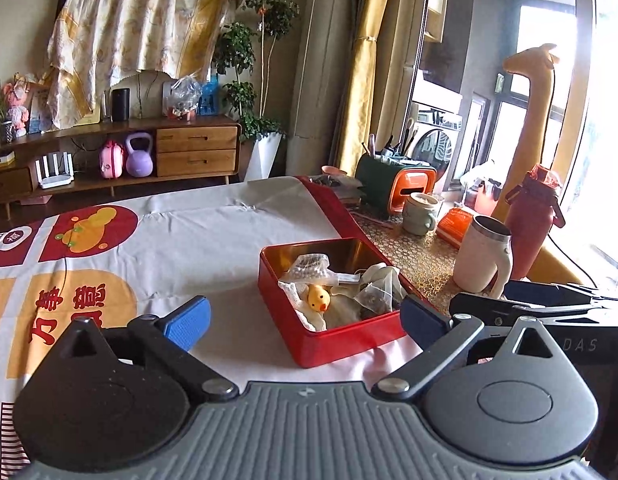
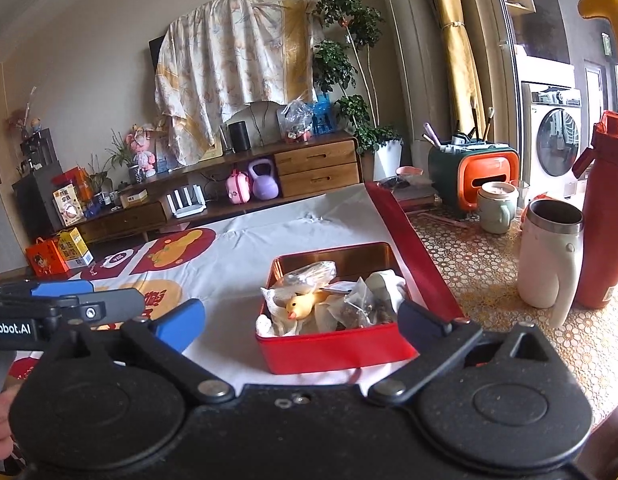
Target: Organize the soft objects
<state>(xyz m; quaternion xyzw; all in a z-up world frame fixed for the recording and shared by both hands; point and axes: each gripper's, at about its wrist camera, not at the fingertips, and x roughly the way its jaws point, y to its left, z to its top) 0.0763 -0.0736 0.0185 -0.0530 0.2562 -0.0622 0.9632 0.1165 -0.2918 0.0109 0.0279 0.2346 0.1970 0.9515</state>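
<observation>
Living room, worktop [image 1: 213, 240] under white printed cloth. Red tin [image 1: 341, 344] sits on cloth near right edge, lid off. Yellow duck [image 1: 319, 298] lies inside on white cloth, clear bags beside it. Left gripper [image 1: 305, 320] fingers spread wide, nothing between, tin just ahead. Right gripper [image 2: 301, 324] fingers released too, empty, tin between and beyond. Mug [image 2: 549, 260], red bottle [image 2: 605, 216] stand right.

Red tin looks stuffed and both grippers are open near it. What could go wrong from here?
1. The red tin is heaped: the yellow duck and clear bags sit near rim height and might spill if nudged.
2. The white tumbler and red bottle stand close on the right; a wide right gripper swing could topple them.
</observation>
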